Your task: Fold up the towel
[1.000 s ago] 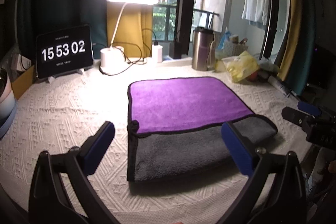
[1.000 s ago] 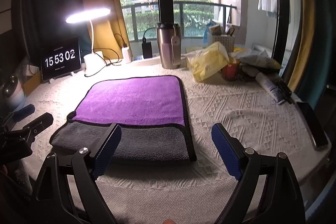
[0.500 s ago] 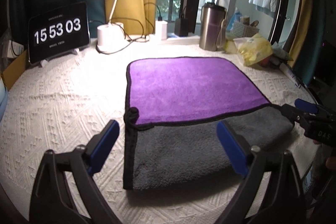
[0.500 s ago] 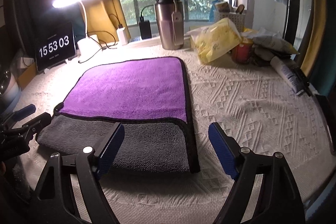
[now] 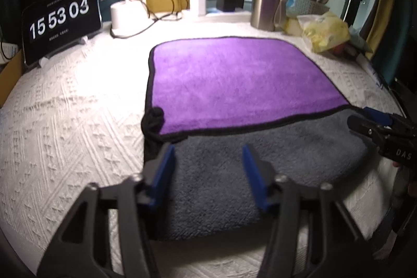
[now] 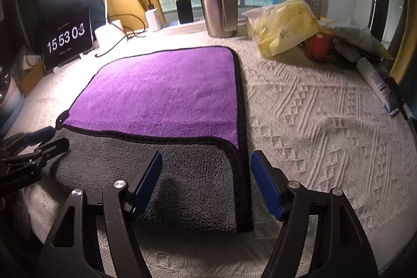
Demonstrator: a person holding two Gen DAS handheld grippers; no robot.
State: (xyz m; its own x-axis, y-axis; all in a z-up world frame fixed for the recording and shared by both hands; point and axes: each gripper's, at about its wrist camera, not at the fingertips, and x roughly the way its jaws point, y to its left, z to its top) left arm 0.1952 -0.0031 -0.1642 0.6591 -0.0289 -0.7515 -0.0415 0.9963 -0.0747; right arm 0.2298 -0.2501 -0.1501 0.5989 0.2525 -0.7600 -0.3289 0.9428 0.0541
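The towel (image 5: pixel 234 80) lies flat on the white textured tablecloth (image 5: pixel 65 121), purple side up, with its near part folded over to show a grey band (image 5: pixel 260 160). It also shows in the right wrist view (image 6: pixel 166 98). My left gripper (image 5: pixel 208 171) is open, low over the grey band near its left corner. My right gripper (image 6: pixel 206 179) is open, straddling the towel's black right edge at the near corner. Each gripper shows at the edge of the other's view: the right gripper (image 5: pixel 378 127) and the left gripper (image 6: pixel 39 145).
At the back stand a clock tablet (image 5: pixel 60 20), a lamp base (image 5: pixel 125 17) with cables, a steel tumbler (image 6: pixel 217 4), a yellow bag (image 6: pixel 284 28), a red can (image 6: pixel 319 46) and a white tube (image 6: pixel 375 82). The table's near edge is close.
Both grippers have moved forward and down to the towel's near grey fold, and their jaws have narrowed from wide open. The towel has not moved.
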